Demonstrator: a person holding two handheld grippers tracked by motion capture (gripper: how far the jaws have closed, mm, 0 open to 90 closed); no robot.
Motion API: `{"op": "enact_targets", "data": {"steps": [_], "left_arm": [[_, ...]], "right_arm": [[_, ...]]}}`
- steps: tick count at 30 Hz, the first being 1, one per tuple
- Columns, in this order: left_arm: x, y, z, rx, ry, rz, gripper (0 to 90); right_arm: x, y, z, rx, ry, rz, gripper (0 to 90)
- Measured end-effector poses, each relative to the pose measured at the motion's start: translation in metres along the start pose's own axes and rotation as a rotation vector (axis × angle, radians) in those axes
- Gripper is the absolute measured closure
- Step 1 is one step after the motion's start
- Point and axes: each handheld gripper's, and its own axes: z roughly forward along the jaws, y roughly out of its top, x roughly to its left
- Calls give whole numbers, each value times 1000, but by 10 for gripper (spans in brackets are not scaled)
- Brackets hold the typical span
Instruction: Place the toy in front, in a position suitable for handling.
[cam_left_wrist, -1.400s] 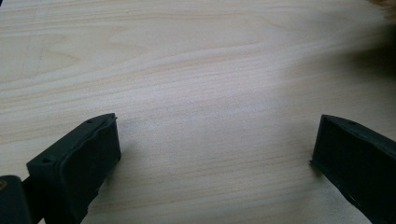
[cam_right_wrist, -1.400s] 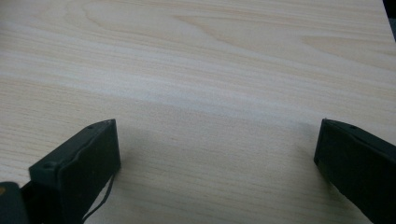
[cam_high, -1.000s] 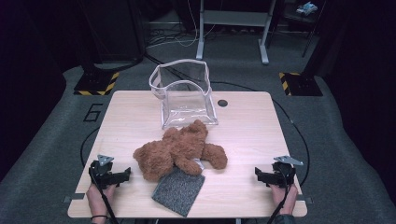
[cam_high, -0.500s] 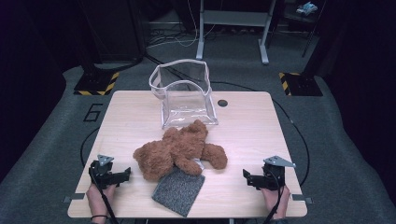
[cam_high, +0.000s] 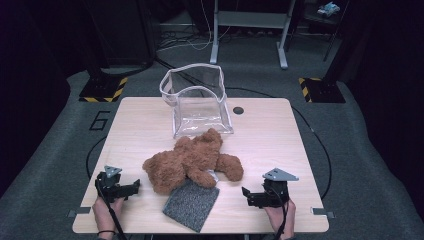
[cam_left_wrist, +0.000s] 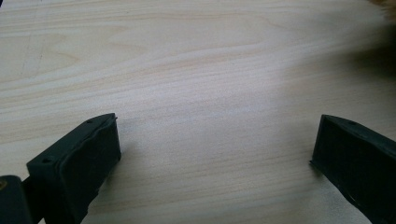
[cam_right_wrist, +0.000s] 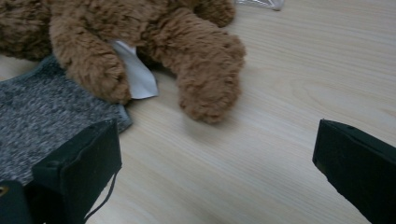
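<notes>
One brown plush teddy bear (cam_high: 192, 162) lies mid-table, a limb over the grey knitted cloth (cam_high: 191, 204) | soft, light, compressible | grasp near limb (cam_right_wrist: 210, 88) | right gripper (cam_high: 248, 196) wide open, empty, nearby | left gripper (cam_high: 134, 186) wide open, empty.

Both grippers are matte black, blocky two-jaw tools. The left gripper (cam_high: 134, 186) and right gripper (cam_high: 246, 192) each carry a grey three-cornered plate on top and trail a thin black cable. The left wrist wears a dark band.
</notes>
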Motion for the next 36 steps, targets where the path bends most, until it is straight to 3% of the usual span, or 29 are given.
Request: {"op": "enact_targets", "data": {"steps": [6,13,14,30,36], "left_arm": [[0,0,0,0,0,0,6],[0,0,0,0,0,0,6],[0,0,0,0,0,0,7],[0,0,0,0,0,0,7],[0,0,0,0,0,0,7]], "right_arm": [[30,9,6,8,54,-75,6],[55,14,14,23,104,-119,8],[63,15,18,29,120,-128,9],[103,15,40,72,224,-205,12],[116,12,58,115,248,-254,22]]}}
